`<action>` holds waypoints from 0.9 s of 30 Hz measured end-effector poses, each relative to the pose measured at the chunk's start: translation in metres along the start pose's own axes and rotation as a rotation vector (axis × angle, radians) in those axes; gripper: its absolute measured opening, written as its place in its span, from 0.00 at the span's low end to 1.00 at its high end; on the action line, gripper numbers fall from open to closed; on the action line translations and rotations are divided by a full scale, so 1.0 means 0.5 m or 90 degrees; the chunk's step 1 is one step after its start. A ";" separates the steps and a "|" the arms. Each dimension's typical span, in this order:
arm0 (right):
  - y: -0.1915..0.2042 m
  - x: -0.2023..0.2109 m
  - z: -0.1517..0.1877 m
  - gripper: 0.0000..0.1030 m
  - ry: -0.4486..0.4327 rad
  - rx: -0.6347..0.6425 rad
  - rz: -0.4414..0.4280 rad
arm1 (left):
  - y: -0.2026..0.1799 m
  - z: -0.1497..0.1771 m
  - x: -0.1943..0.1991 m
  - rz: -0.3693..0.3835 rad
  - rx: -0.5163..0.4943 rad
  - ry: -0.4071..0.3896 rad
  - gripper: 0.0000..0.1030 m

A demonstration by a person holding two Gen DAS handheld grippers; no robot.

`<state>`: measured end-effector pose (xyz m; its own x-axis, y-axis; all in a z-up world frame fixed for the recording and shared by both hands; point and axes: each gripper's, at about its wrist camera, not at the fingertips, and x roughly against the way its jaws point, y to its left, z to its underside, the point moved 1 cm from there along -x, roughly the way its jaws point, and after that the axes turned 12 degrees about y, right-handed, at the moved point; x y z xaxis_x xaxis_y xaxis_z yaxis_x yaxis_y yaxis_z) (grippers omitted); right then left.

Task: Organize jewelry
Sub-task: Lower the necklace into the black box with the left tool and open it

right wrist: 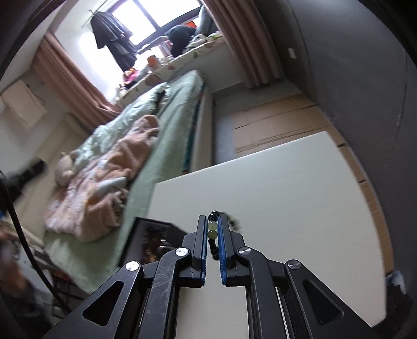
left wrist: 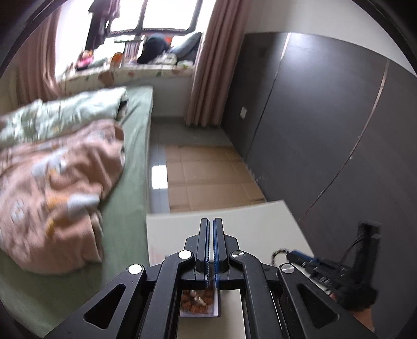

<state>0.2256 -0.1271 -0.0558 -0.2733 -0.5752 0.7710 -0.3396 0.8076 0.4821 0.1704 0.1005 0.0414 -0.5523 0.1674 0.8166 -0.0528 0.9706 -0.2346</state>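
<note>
Currently the right gripper (right wrist: 213, 221) is clamped on a beaded bracelet (right wrist: 212, 229): two pale green beads sit between the blue pads (right wrist: 222, 250), a dark bead pokes out just past the tips, and smaller dark beads trail back down the gap. A blurred dark bit of the strand hangs off the right side of the tips. It is held over the white table (right wrist: 286, 213), which fills the lower centre and right of the right wrist frame.

At lower left of that frame, just left of the gripper linkage, is a dark-rimmed box (right wrist: 146, 240) with blurry brownish items inside, at the table's left edge.

The left gripper (left wrist: 211, 224) has its fingers pressed nearly together, only a thin slit between them; can't tell whether anything is pinched. Directly under its frame, at bottom centre of the left wrist view, is a white-rimmed tray (left wrist: 199, 303) of brown-orange jewelry pieces on the table. At lower right of that view the right gripper (left wrist: 289, 256) shows up blurred, with the dark bead strand curling off its tip.

Further out: a bed (right wrist: 166, 146) with a green sheet and a pink blanket (left wrist: 57, 182) on the left, cardboard (left wrist: 208, 172) on the floor ahead, dark wall panels (left wrist: 325, 125) right, and a window (left wrist: 161, 15) with pink curtains at top.
</note>
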 end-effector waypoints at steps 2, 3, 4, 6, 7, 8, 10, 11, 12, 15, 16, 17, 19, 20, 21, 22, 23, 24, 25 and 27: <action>0.019 -0.003 0.001 0.09 -0.006 0.012 -0.022 | 0.022 0.019 -0.030 0.011 0.020 0.025 0.03; 0.031 -0.005 0.002 0.09 -0.008 0.017 -0.032 | 0.031 0.027 -0.043 0.017 0.028 0.038 0.03; 0.043 -0.008 0.003 0.09 -0.008 0.020 -0.044 | 0.039 0.037 -0.056 0.021 0.038 0.050 0.03; 0.065 -0.018 0.003 0.09 -0.007 0.026 -0.071 | 0.058 0.053 -0.076 0.019 0.062 0.067 0.16; 0.075 -0.023 0.003 0.09 -0.007 0.028 -0.081 | 0.068 0.062 -0.084 0.021 0.074 0.070 0.37; 0.083 -0.027 0.002 0.09 -0.007 0.029 -0.088 | 0.078 0.069 -0.089 0.026 0.083 0.067 0.49; 0.104 -0.037 0.000 0.09 -0.008 0.034 -0.107 | 0.096 0.085 -0.094 0.034 0.106 0.050 0.68; 0.114 -0.042 0.000 0.09 -0.008 0.037 -0.114 | 0.103 0.092 -0.097 0.032 0.113 0.047 0.68; 0.123 -0.047 -0.001 0.09 -0.007 0.040 -0.120 | 0.108 0.099 -0.103 0.031 0.118 0.047 0.68; 0.147 -0.061 -0.002 0.09 -0.007 0.045 -0.142 | 0.126 0.120 -0.118 0.030 0.130 0.047 0.68; 0.156 -0.064 -0.002 0.09 -0.009 0.048 -0.148 | 0.132 0.127 -0.124 0.026 0.132 0.048 0.68; 0.164 -0.068 0.000 0.09 -0.011 0.050 -0.154 | 0.137 0.131 -0.127 0.023 0.131 0.049 0.68; 0.177 -0.076 0.002 0.09 -0.011 0.051 -0.162 | 0.147 0.139 -0.129 0.012 0.126 0.047 0.68; 0.187 -0.081 0.002 0.09 -0.011 0.057 -0.162 | 0.151 0.142 -0.127 0.009 0.126 0.044 0.68; 0.191 -0.085 0.002 0.09 -0.008 0.063 -0.157 | 0.155 0.145 -0.124 0.009 0.126 0.039 0.68; 0.201 -0.095 0.001 0.10 0.002 0.070 -0.146 | 0.158 0.148 -0.120 0.012 0.125 0.034 0.68; 0.203 -0.102 0.000 0.11 0.014 0.073 -0.145 | 0.158 0.150 -0.118 0.012 0.124 0.032 0.69; 0.203 -0.111 -0.001 0.24 0.031 0.073 -0.144 | 0.158 0.152 -0.117 0.012 0.122 0.030 0.73; 0.197 -0.112 0.001 0.44 0.034 0.069 -0.140 | 0.158 0.154 -0.117 0.013 0.121 0.030 0.78; 0.181 -0.100 0.007 0.53 0.015 0.060 -0.106 | 0.160 0.159 -0.113 0.016 0.118 0.027 0.80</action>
<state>0.2055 -0.0256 -0.0522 -0.1856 -0.6954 0.6942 -0.4616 0.6854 0.5632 0.1310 0.1547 -0.0654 -0.5197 0.2029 0.8299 -0.1934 0.9182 -0.3456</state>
